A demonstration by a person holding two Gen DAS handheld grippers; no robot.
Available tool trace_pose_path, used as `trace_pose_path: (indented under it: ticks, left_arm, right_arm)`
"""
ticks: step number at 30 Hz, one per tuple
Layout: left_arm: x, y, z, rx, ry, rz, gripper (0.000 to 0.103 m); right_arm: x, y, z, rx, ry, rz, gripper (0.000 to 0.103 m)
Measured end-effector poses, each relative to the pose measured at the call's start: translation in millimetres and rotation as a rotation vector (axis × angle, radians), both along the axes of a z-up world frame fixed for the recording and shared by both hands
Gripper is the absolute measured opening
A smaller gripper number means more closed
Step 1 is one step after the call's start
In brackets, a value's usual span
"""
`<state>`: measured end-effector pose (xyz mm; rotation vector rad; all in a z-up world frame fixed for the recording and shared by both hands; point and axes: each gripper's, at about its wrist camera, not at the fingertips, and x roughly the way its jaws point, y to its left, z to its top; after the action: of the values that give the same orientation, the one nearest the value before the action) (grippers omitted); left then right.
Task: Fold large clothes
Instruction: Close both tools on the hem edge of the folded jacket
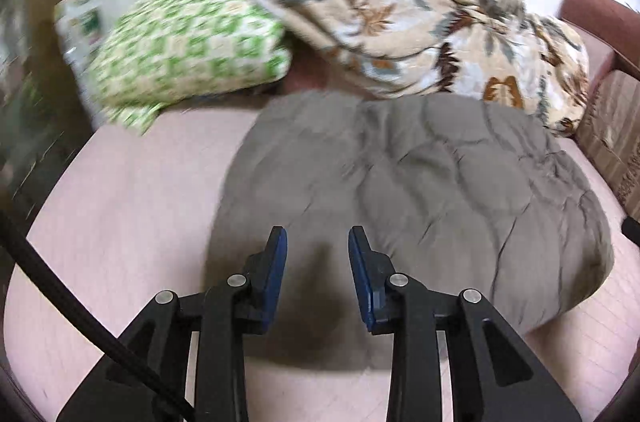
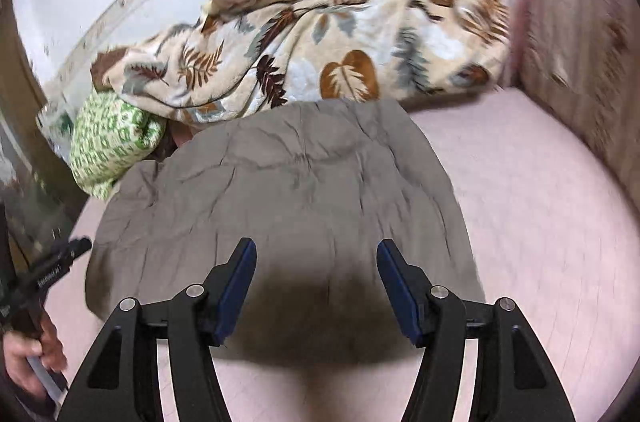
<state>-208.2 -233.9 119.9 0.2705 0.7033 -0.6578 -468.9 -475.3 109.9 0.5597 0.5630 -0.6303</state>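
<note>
Grey quilted garment point(image 1: 420, 190) lies on the pink bed point(image 1: 120, 222), bunched, at twelve o'clock of both grippers; left gripper point(image 1: 318, 242) and right gripper point(image 2: 316, 254) hang agape, empty, seemingly equally near.

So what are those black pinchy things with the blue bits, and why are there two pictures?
They are claws that a person holds, one in each hand. Each has a small camera looking along its fingers, so you get two pictures. One shows the left claw, the other the right claw. Both are open and hold nothing. Under them lies a grey quilted garment on a pink bed. Behind it are a leafy blanket and a green pillow. At the right picture's edge you can see the person's hand.
</note>
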Motion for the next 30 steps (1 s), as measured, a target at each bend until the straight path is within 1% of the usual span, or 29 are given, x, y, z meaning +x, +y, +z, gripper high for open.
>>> trace_pose_path:
  ticks: [1, 3, 4, 5, 7, 9, 11, 13, 16, 22, 25, 28, 30]
  left_arm:
    - [-1, 7, -2, -0.005, 0.009, 0.013, 0.031]
    - [-1, 13, -14, -0.006, 0.023, 0.026, 0.031]
    - [-2, 12, -21, -0.006, 0.020, 0.034, 0.031]
    - [-2, 11, -27, -0.010, 0.010, 0.040, 0.031]
    - [3, 6, -40, -0.014, 0.019, 0.039, 0.032]
    - [9, 1, -51, -0.012, 0.033, 0.044, 0.032]
    - [15, -6, -61, 0.015, 0.045, 0.041, 0.033]
    - [18, -11, -65, 0.028, 0.043, 0.032, 0.033]
    - [22, -15, -70, 0.040, 0.053, 0.032, 0.033]
    - [21, -23, -77, 0.071, 0.028, 0.034, 0.033]
    - [19, -23, -77, 0.072, 0.020, 0.036, 0.033]
    - [18, -22, -76, 0.074, 0.007, 0.038, 0.033]
    - [16, -20, -71, 0.059, 0.003, 0.044, 0.033]
  right_arm:
    - [-4, 7, -3, -0.012, -0.002, -0.015, 0.065]
    - [-3, 12, -7, -0.024, 0.027, -0.020, 0.060]
    - [1, 12, -8, -0.033, 0.039, -0.020, 0.059]
    - [7, 9, -8, -0.044, 0.040, -0.024, 0.058]
    - [7, 8, -9, -0.058, 0.032, -0.031, 0.058]
    - [14, 1, -19, -0.044, 0.037, -0.027, 0.058]
    - [23, -5, -33, -0.034, 0.077, -0.034, 0.058]
    - [33, -13, -48, 0.011, 0.113, -0.032, 0.058]
    - [39, -20, -64, 0.056, 0.122, -0.040, 0.058]
    - [51, -17, -75, 0.029, 0.196, -0.033, 0.059]
    - [49, -19, -74, 0.036, 0.190, -0.032, 0.059]
    - [48, -14, -73, 0.012, 0.193, -0.034, 0.059]
    - [46, -11, -69, 0.002, 0.187, -0.041, 0.059]
